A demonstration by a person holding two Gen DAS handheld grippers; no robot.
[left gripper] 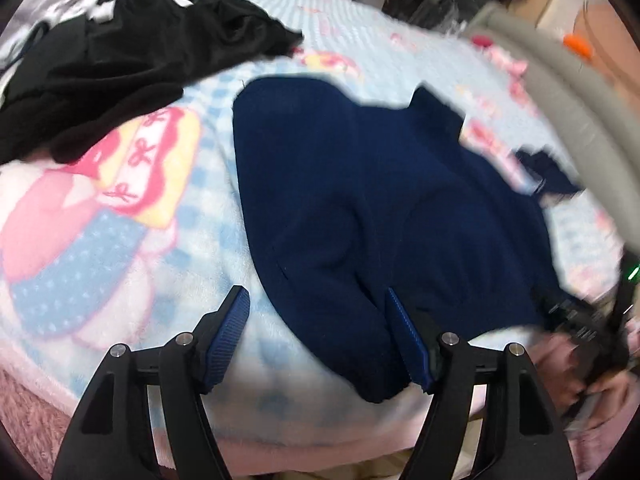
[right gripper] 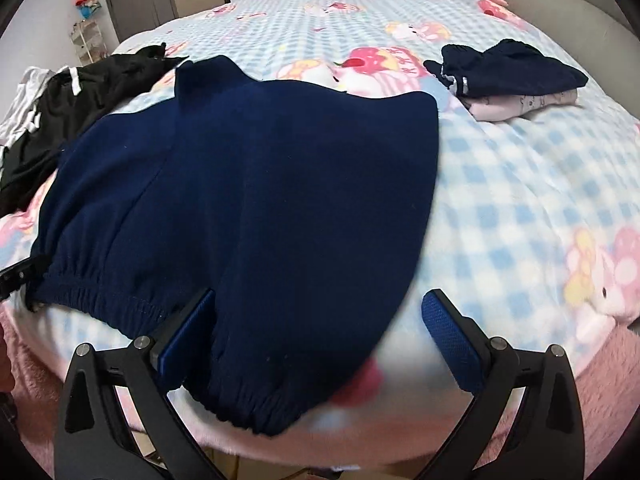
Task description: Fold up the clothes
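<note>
Right wrist view, navy garment (right gripper: 260, 208) between spread hand-held gripper (right gripper: 320, 344) fingers

The left hand-held gripper (left gripper: 320, 336) has its blue-padded fingers (left gripper: 228, 336) spread wide apart, gripping nothing; the right hand-held gripper (right gripper: 320, 340) likewise gapes wide, both angled downward

Navy sweater (right gripper: 260, 184), black garment (left gripper: 120, 52) (white stripes), blanket (right gripper: 520, 200) — blue-white checks
</note>
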